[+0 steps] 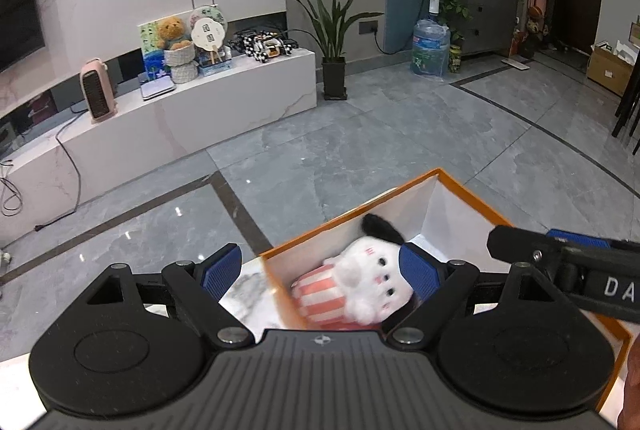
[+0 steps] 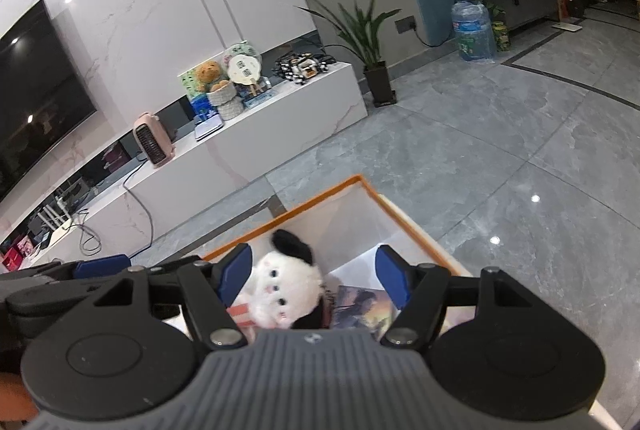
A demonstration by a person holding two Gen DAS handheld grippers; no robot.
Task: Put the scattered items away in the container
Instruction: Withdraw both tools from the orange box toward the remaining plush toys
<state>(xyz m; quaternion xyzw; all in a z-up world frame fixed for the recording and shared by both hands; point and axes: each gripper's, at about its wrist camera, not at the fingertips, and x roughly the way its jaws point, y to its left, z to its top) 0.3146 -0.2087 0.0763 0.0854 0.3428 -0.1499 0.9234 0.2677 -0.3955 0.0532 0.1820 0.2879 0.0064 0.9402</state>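
Note:
A white plush toy (image 1: 368, 280) with black ears and a red-and-white striped body lies inside an orange-rimmed white box (image 1: 460, 205). My left gripper (image 1: 320, 272) is open above the box's near left corner; the plush lies between and below its fingers, not held. In the right wrist view the plush (image 2: 288, 286) lies in the box (image 2: 384, 222) beside a picture card or book (image 2: 366, 308). My right gripper (image 2: 316, 272) is open above the box, with the plush near its left finger. The right gripper also shows at the right of the left wrist view (image 1: 560, 262).
The box stands on a white marbled surface (image 1: 250, 294) above a grey tiled floor (image 1: 360, 133). A low white TV bench (image 1: 200, 101) holds a pink heater (image 1: 98, 89), a teddy bear and toys. A potted plant (image 1: 334, 41) and a water bottle (image 1: 430, 47) stand beyond.

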